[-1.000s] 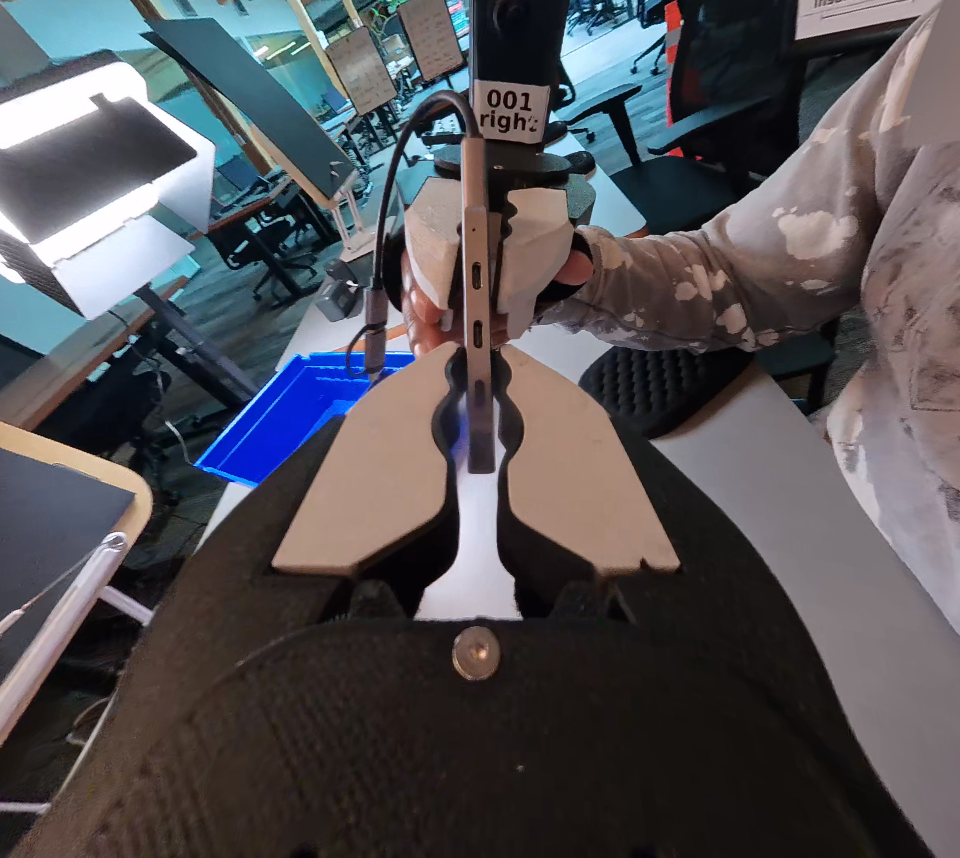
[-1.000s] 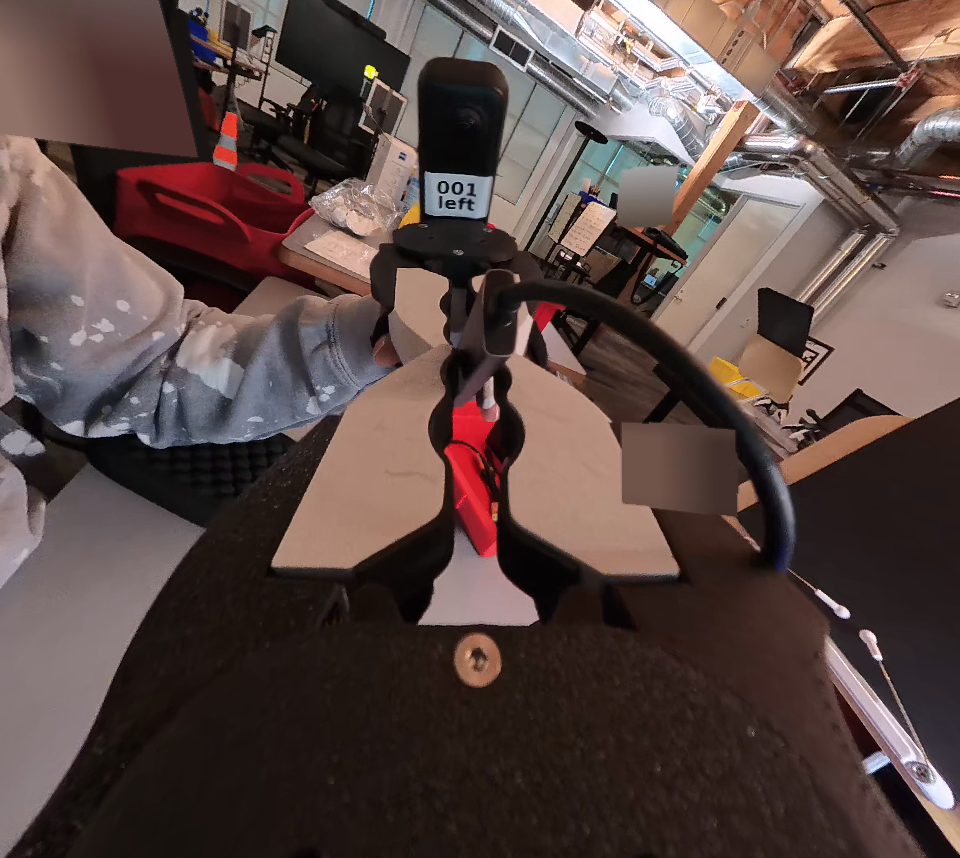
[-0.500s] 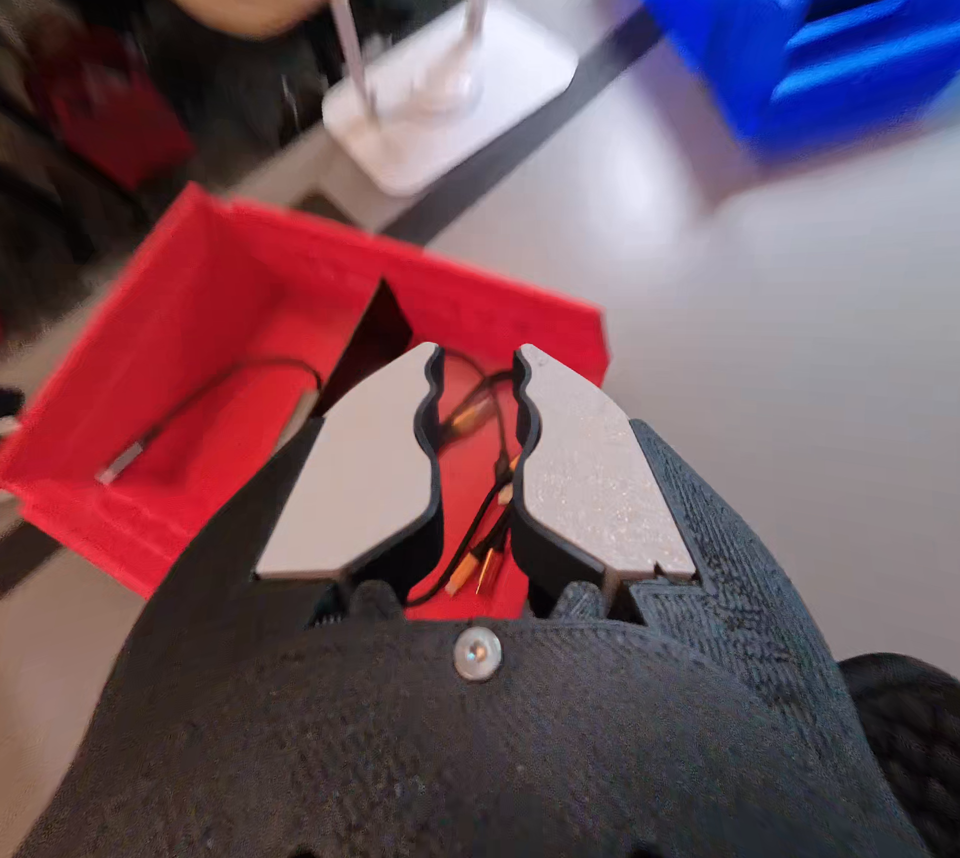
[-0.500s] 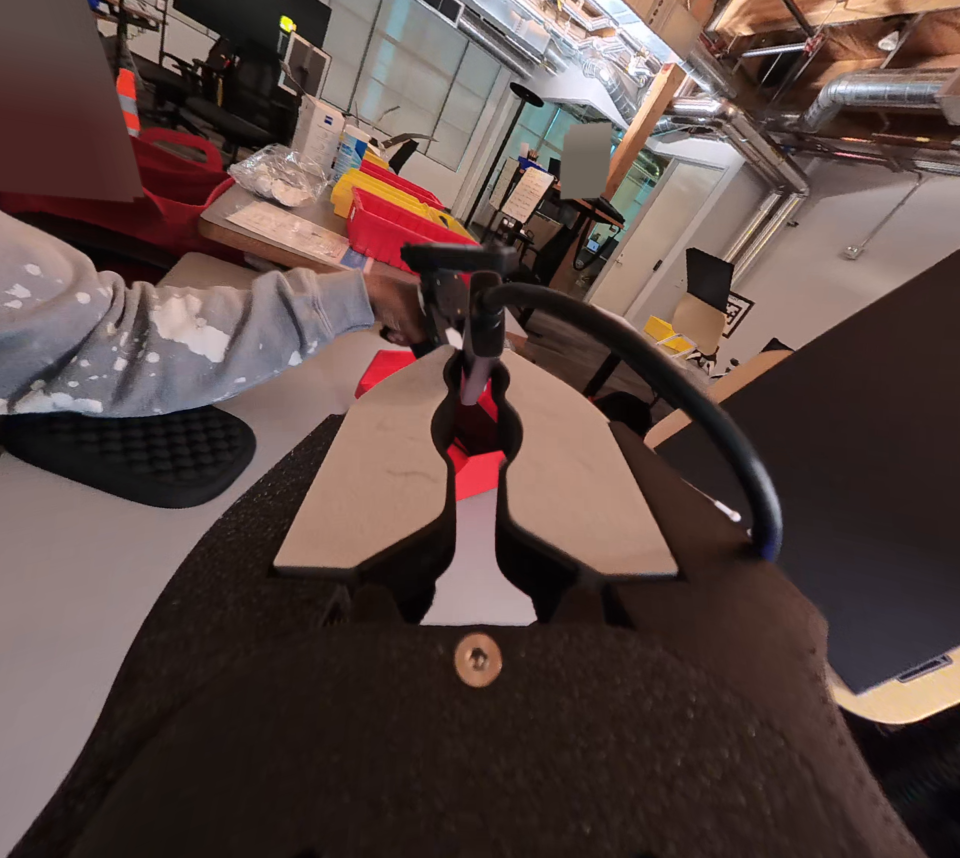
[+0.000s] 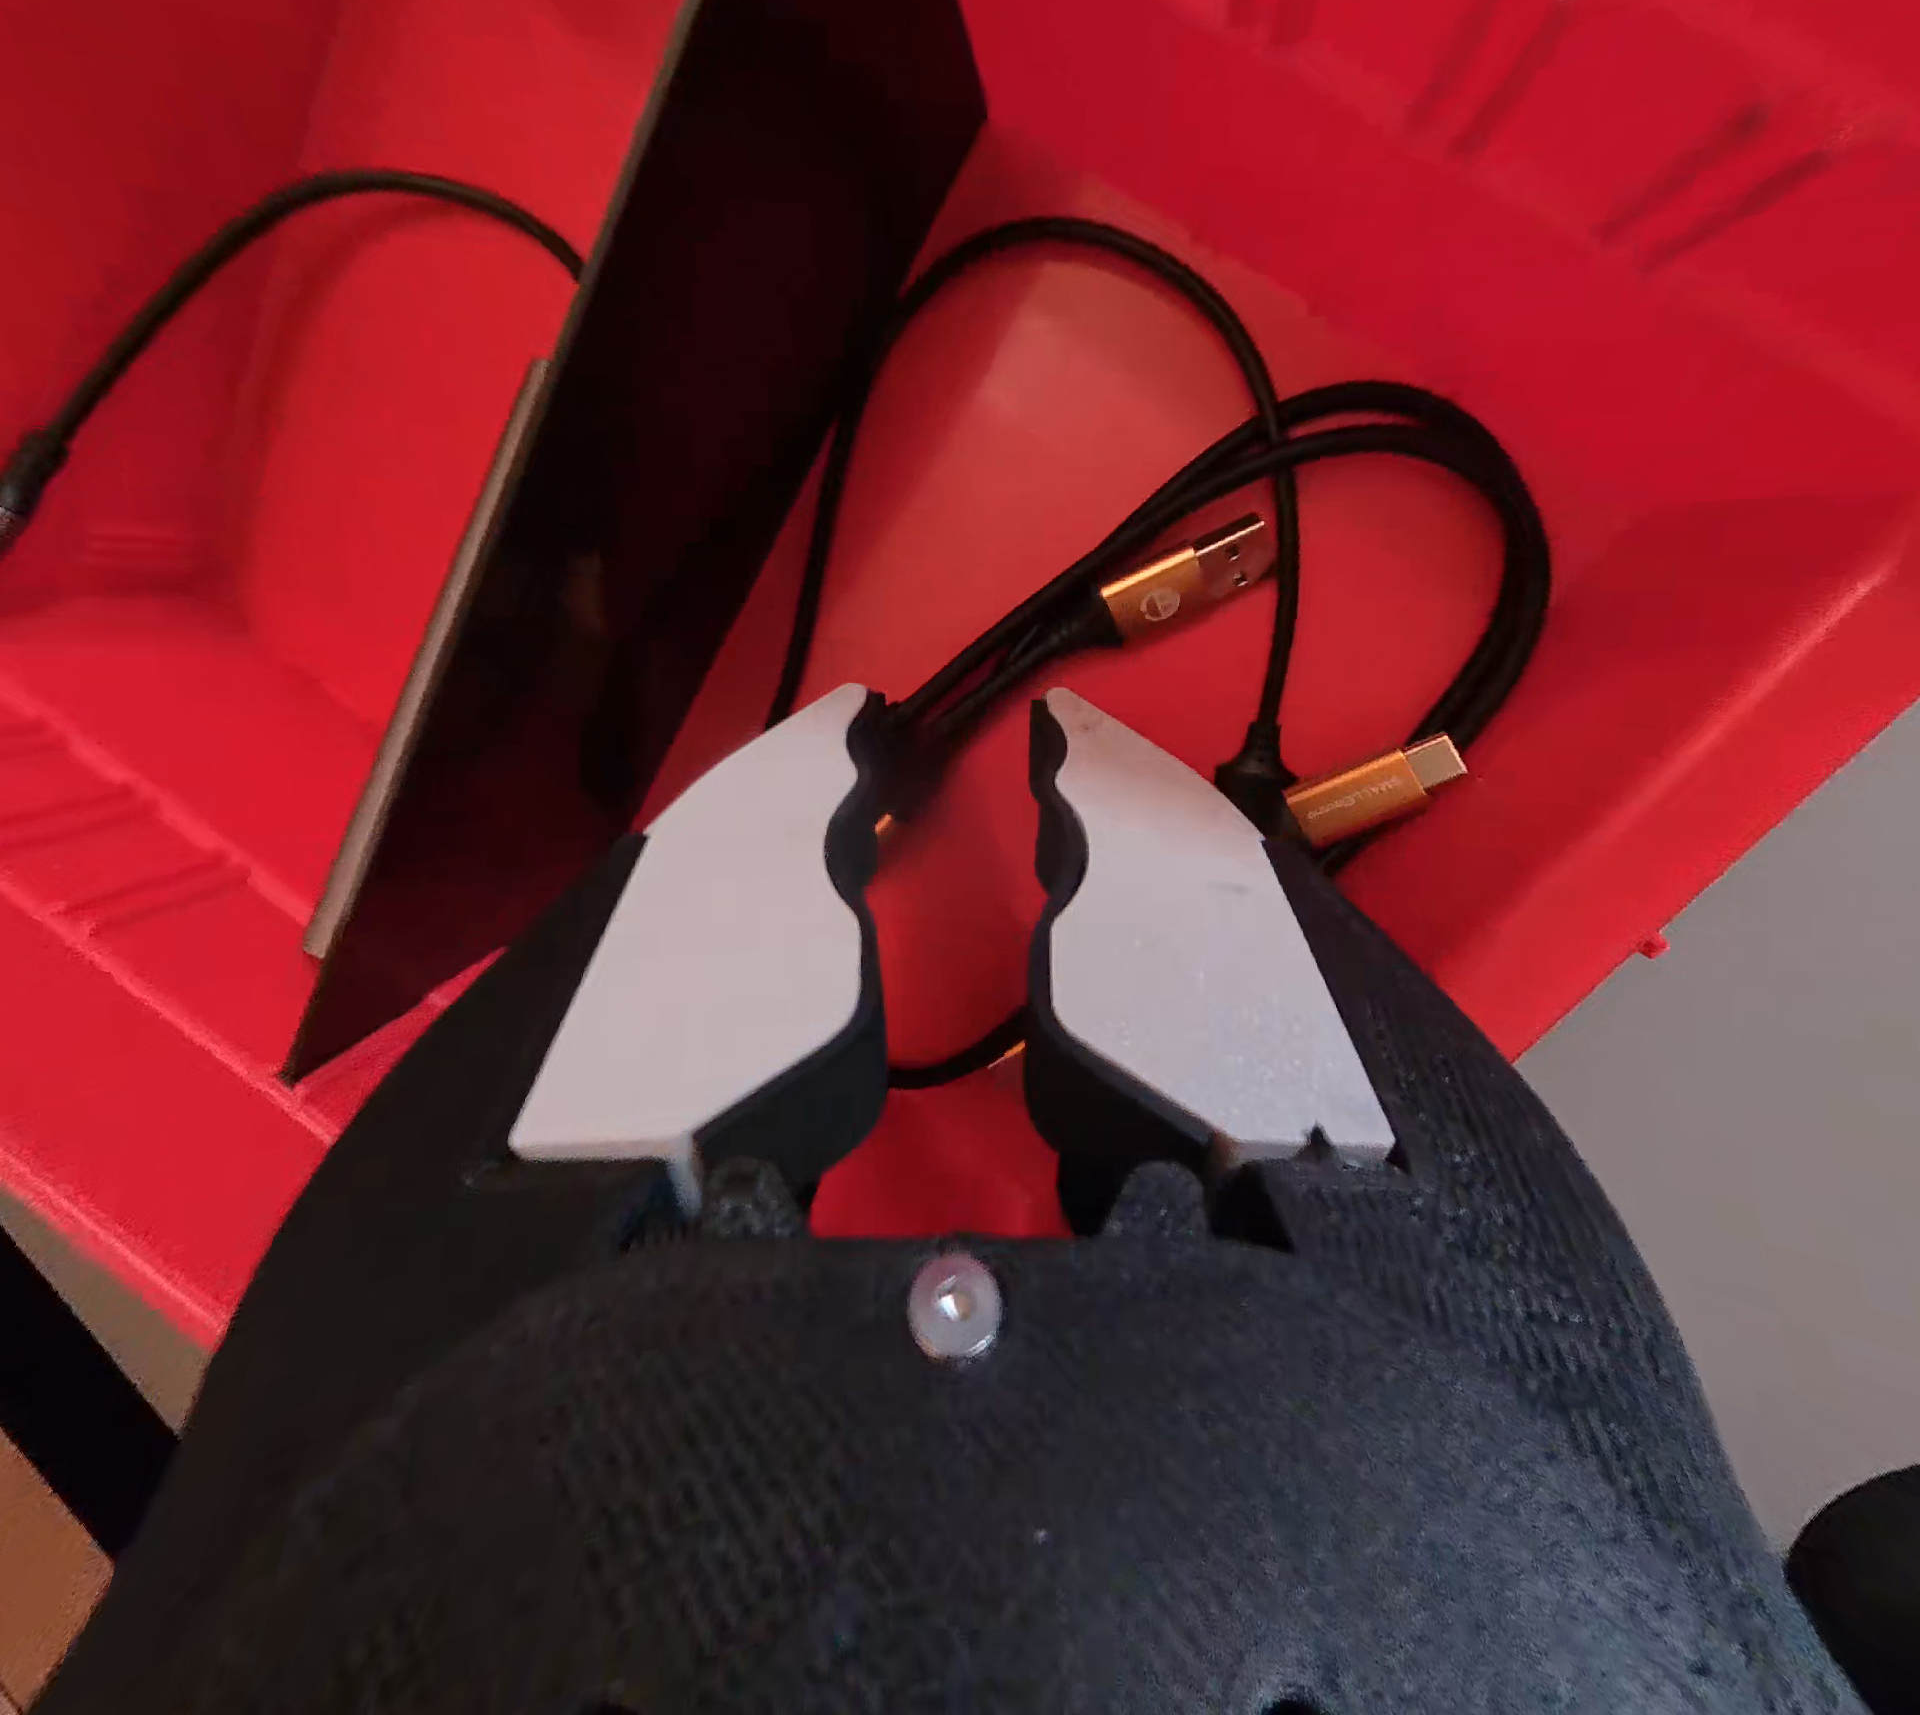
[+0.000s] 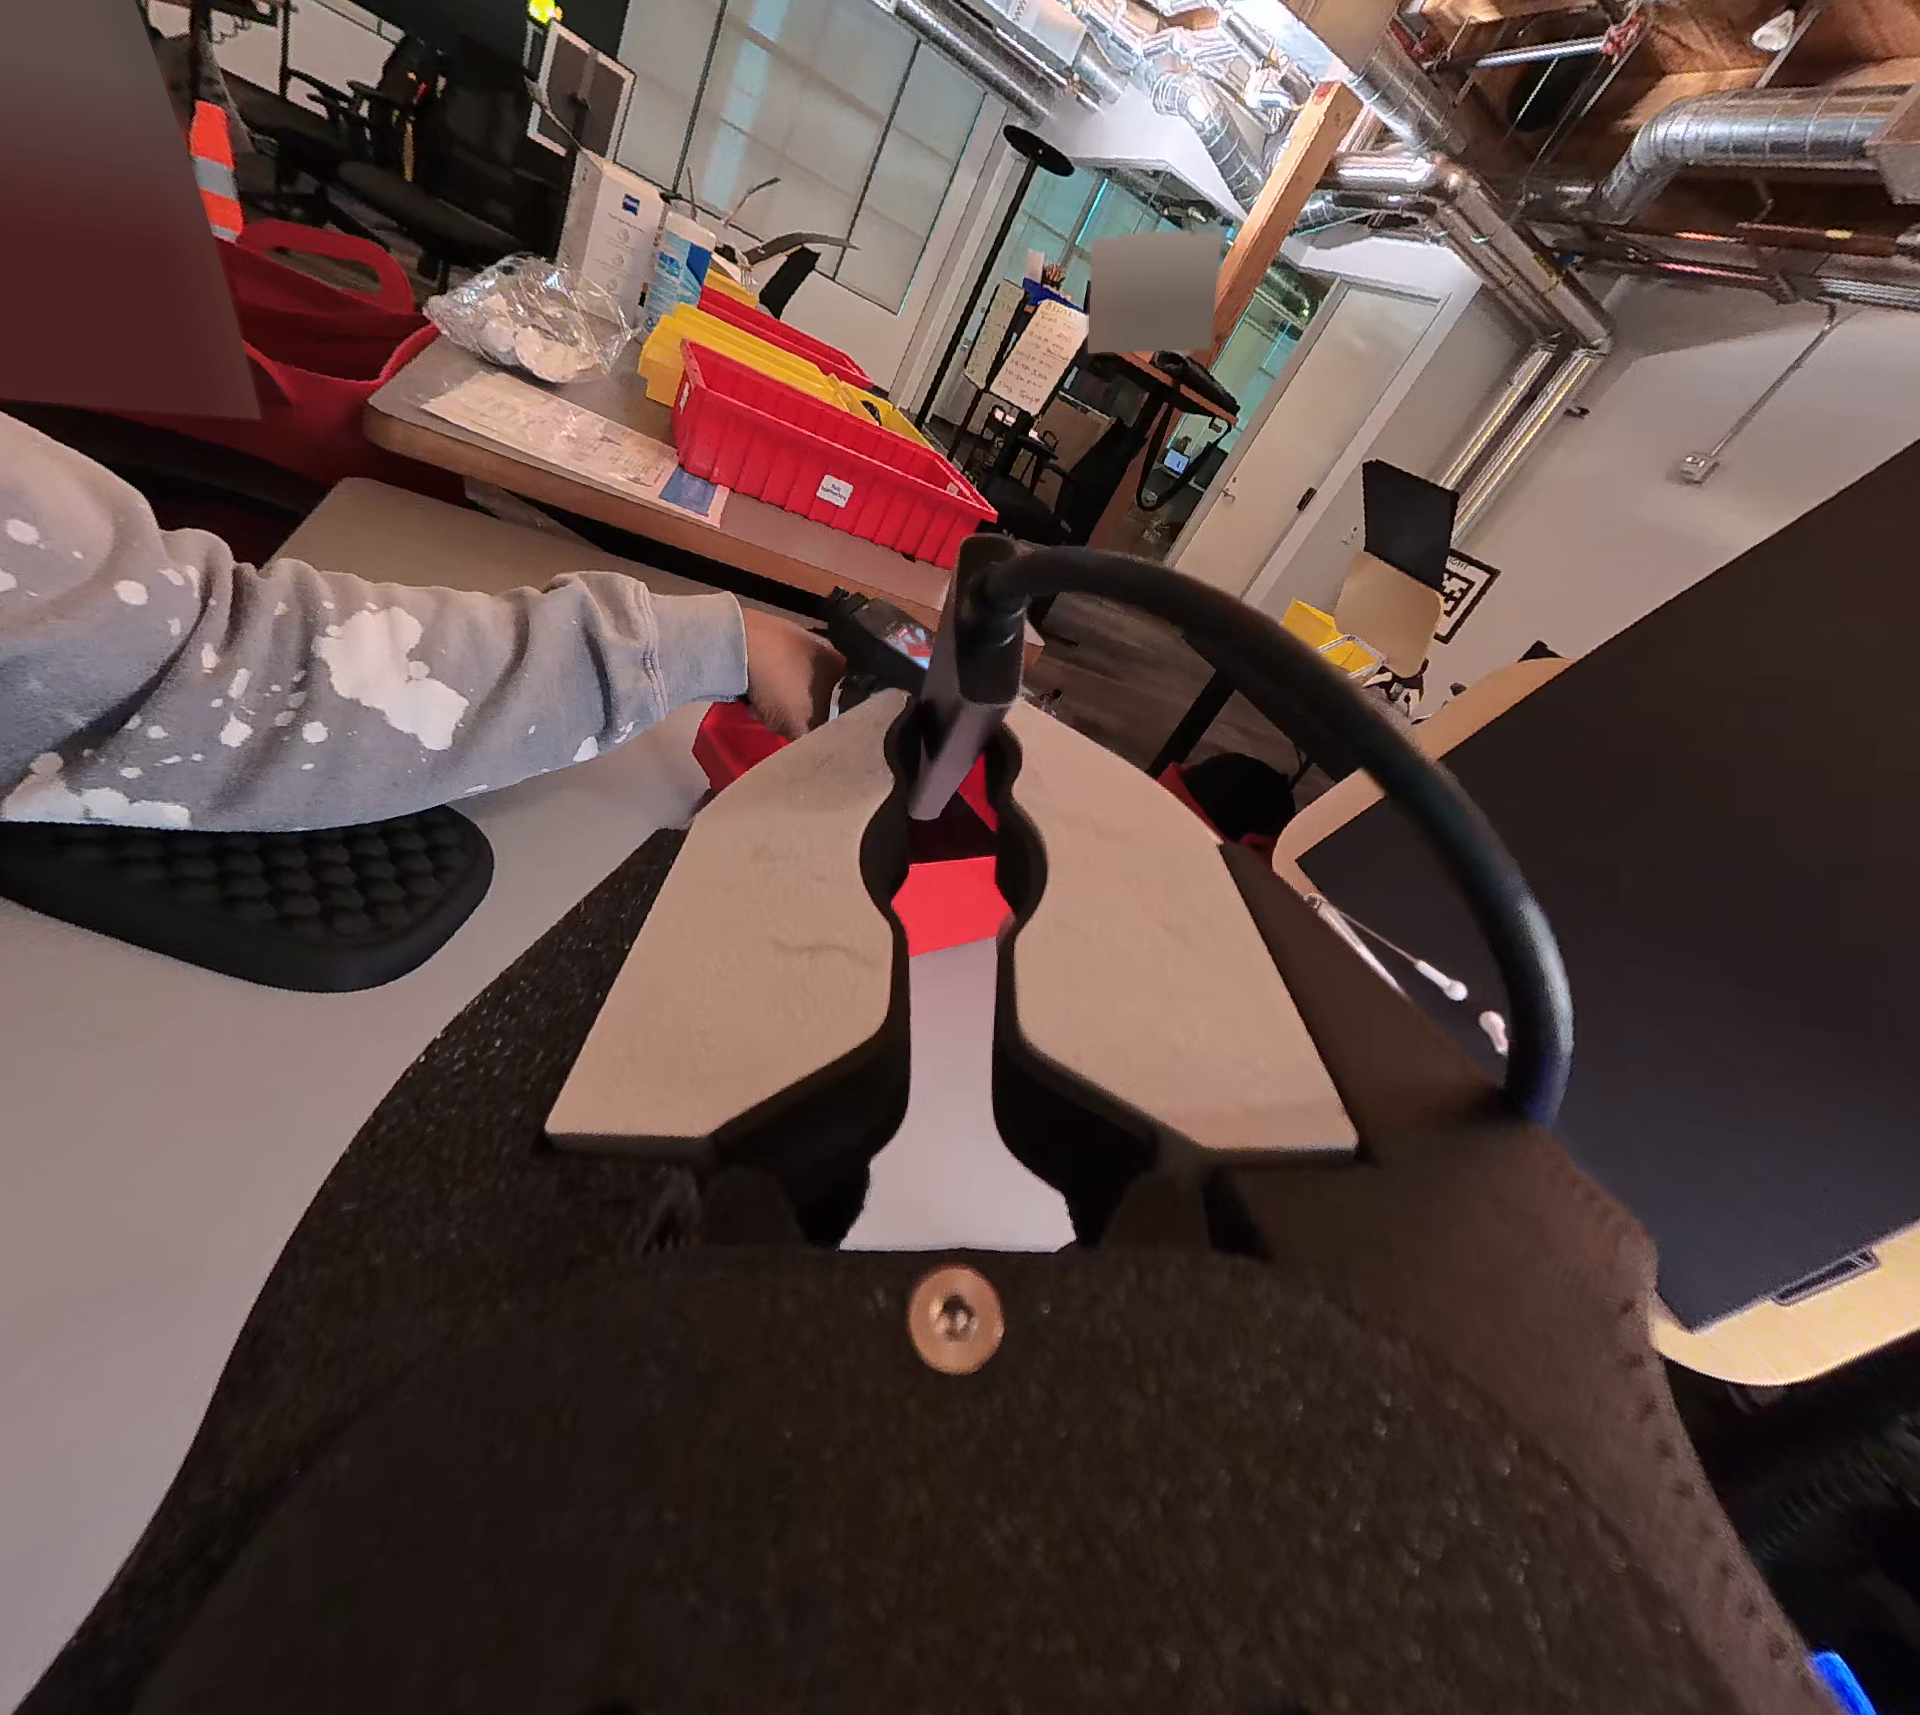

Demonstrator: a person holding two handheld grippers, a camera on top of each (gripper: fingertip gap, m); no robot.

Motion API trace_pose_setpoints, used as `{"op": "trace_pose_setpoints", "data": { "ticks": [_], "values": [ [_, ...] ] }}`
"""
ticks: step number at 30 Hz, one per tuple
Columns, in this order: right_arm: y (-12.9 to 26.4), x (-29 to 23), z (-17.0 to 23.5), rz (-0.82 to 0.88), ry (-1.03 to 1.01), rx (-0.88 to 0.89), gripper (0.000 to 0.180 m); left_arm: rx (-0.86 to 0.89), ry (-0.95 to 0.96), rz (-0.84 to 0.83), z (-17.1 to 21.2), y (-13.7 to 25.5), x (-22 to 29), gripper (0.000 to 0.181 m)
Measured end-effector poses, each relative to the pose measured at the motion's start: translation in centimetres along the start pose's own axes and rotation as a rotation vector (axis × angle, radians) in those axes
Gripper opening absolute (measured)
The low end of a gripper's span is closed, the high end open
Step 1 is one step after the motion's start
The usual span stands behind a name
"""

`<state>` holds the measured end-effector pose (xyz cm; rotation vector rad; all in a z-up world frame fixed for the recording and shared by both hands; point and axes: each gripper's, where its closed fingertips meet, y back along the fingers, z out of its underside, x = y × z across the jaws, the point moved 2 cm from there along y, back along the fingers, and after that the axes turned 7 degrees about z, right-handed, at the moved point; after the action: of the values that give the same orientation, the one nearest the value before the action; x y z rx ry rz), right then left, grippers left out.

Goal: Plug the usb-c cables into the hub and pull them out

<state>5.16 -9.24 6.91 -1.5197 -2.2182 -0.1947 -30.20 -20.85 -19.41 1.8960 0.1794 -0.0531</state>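
In the left wrist view my left gripper point(image 5: 951, 715) is open and empty, low inside a red bin point(image 5: 1558, 107). Black braided cables point(image 5: 1496, 470) with gold plugs lie in the bin. A USB-C plug point(image 5: 1374, 787) lies just right of my right finger, and a flat USB plug point(image 5: 1184, 585) lies beyond the fingertips. In the right wrist view my right gripper point(image 6: 948, 730) is shut on the thin grey hub point(image 6: 961, 647), held upright above the table. The hub's own black cable point(image 6: 1351, 730) loops off to the right.
A black divider panel point(image 5: 675, 418) stands in the bin left of my left gripper, with another black cable point(image 5: 260, 231) beyond it. A person's sleeved arm point(image 6: 364, 709) reaches to the red bin point(image 6: 738, 740). A black wrist rest point(image 6: 260, 896) lies on the grey table point(image 6: 156, 1146). The tips of one gripper are about 45 cm away from the tips of the other.
My left gripper let go of the hub, swung down into the red bin and opened wider above the cables. My right gripper kept hold of the hub.
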Motion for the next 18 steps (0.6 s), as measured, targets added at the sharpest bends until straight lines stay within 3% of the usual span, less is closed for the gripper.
{"op": "trace_pose_setpoints", "data": {
  "ticks": [6, 13, 18],
  "values": [
    [0.0, 0.0, 0.1, 0.003, 0.001, -0.007, 0.011, -0.026, -0.051, 0.027, 0.1, -1.3, 0.7, 0.027],
    [-0.6, 0.0, 1.2, -0.004, -0.002, -0.043, 0.012, -0.009, -0.073, 0.001, -0.2, -2.0, 0.3, 0.013],
    [-0.6, 0.0, 1.4, -0.003, 0.005, -0.055, 0.012, 0.094, -0.054, -0.052, -1.6, 0.5, -0.5, 0.008]
  ]
}}
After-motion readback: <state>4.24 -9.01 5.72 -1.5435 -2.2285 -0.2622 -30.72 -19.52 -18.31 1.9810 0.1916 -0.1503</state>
